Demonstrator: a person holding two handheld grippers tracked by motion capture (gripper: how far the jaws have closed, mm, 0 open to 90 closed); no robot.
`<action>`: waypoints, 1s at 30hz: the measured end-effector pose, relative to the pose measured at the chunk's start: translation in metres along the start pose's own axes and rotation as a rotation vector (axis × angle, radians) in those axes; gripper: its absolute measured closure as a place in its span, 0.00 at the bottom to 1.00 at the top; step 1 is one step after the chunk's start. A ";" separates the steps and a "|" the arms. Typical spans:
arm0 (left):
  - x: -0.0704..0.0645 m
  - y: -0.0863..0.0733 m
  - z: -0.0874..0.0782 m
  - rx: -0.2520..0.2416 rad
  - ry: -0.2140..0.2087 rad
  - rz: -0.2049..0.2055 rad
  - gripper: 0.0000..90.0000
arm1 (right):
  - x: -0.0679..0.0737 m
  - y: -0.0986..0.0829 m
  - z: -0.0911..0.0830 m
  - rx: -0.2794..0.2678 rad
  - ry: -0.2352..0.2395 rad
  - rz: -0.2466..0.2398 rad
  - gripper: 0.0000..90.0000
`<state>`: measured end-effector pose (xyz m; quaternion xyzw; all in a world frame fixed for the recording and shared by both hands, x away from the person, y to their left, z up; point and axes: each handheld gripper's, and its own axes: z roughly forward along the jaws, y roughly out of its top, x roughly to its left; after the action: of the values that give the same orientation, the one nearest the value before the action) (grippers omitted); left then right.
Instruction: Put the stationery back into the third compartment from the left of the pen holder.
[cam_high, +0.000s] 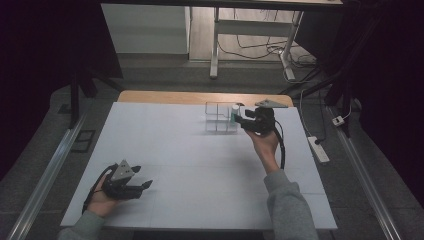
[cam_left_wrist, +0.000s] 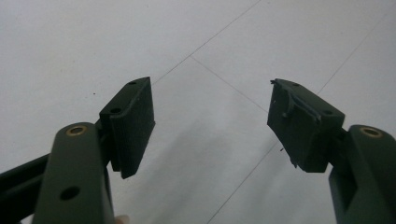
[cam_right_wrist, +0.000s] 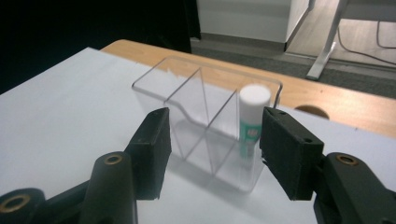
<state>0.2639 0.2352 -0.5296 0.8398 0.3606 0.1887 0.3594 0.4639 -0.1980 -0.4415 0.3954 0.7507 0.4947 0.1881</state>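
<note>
A clear acrylic organizer (cam_high: 216, 118) with several compartments stands on the white sheet near the table's far edge. A white glue stick (cam_high: 235, 114) with a green label stands upright in its right-hand compartment (cam_right_wrist: 253, 116). My right gripper (cam_high: 240, 120) is just right of the organizer and is open. In the right gripper view the gripper (cam_right_wrist: 212, 140) faces the organizer wall (cam_right_wrist: 187, 93), with the stick close to the right jaw. At the front left, my left gripper (cam_high: 148, 185) rests low over the sheet, open and holding nothing (cam_left_wrist: 212, 122).
The white sheet (cam_high: 200, 170) covers most of the wooden table (cam_high: 165, 96), whose bare strip shows at the far edge. On the floor to the right lie a power strip (cam_high: 318, 148) and cables. Desk legs (cam_high: 215, 50) stand beyond the table.
</note>
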 end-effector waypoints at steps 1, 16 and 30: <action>0.000 0.000 0.000 0.000 0.000 0.000 0.35 | 0.000 -0.003 -0.003 0.006 0.005 -0.003 0.48; 0.001 0.000 0.001 0.006 0.000 -0.001 0.34 | 0.013 -0.043 -0.043 0.051 0.071 -0.057 0.47; 0.001 0.000 0.000 0.005 0.001 -0.002 0.34 | 0.019 -0.072 -0.074 0.102 0.088 -0.104 0.46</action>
<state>0.2648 0.2359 -0.5298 0.8402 0.3622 0.1879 0.3572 0.3730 -0.2413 -0.4706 0.3427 0.8021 0.4620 0.1601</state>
